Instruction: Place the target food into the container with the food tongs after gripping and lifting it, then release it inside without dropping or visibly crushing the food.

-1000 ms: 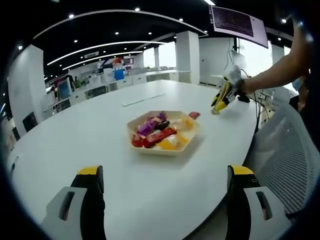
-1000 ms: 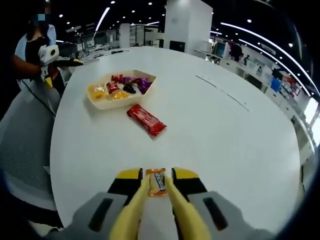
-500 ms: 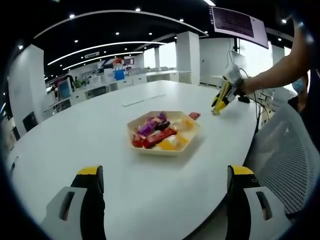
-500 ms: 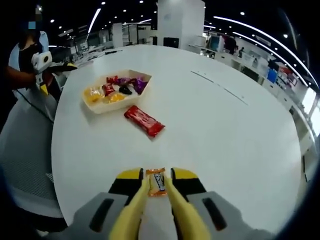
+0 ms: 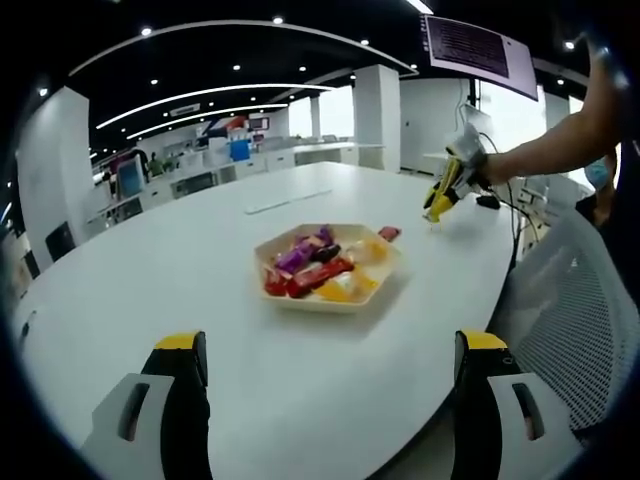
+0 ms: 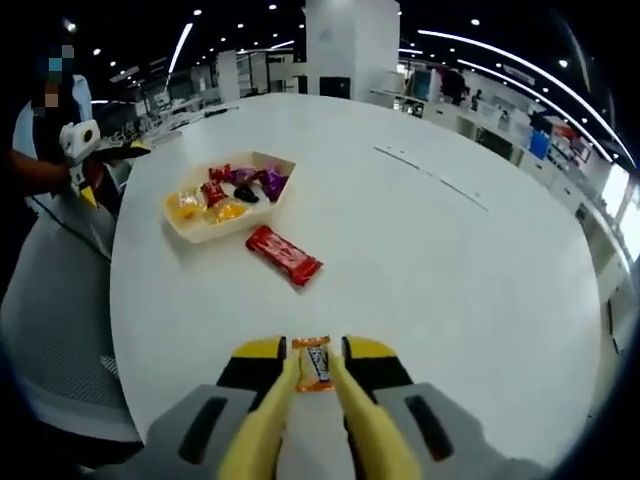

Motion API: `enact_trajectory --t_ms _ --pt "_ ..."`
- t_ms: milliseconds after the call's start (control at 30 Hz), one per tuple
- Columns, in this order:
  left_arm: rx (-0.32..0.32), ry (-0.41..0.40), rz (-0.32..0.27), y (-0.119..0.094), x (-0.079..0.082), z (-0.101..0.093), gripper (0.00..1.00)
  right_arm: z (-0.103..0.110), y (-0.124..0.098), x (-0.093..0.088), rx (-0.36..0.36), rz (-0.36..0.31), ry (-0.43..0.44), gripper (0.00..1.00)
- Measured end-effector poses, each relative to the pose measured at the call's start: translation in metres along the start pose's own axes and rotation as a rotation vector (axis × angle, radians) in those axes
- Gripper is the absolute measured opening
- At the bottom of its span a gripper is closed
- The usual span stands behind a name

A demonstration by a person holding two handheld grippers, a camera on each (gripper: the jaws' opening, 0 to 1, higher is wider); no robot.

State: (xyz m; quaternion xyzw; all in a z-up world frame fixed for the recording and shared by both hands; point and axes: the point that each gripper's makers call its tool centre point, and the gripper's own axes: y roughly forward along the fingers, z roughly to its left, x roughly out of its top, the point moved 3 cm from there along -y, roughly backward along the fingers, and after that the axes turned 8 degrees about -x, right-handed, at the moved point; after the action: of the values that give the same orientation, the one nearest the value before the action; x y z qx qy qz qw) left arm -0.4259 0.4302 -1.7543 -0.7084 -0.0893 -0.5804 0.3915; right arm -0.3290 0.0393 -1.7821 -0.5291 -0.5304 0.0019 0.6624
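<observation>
right gripper view: jaws pinch candy (image 6: 315, 364)

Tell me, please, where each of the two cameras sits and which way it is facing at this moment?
Left gripper view: rides the open left tool, low over the white table, facing the candy tray; the person's forearm enters from the right.
Right gripper view: rides the right tool, shut on an orange candy, facing the tray and a red bar.
Shared: tray, table; each shows the opposite tool.
</observation>
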Motion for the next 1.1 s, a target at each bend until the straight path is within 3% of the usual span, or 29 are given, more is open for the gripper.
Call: enact_trajectory --t_ms 433,1100 --pt "-0.009 -0.004 -0.003 0.001 0.0 -0.001 1.0 -0.012 -0.017 0.016 -0.027 -0.007 -0.006 0.21" --pt "0.002 0.002 -0.017 -0.001 0.003 0.0 1.0 -0.013 -0.021 0.041 -0.046 -0.025 -0.006 0.21"
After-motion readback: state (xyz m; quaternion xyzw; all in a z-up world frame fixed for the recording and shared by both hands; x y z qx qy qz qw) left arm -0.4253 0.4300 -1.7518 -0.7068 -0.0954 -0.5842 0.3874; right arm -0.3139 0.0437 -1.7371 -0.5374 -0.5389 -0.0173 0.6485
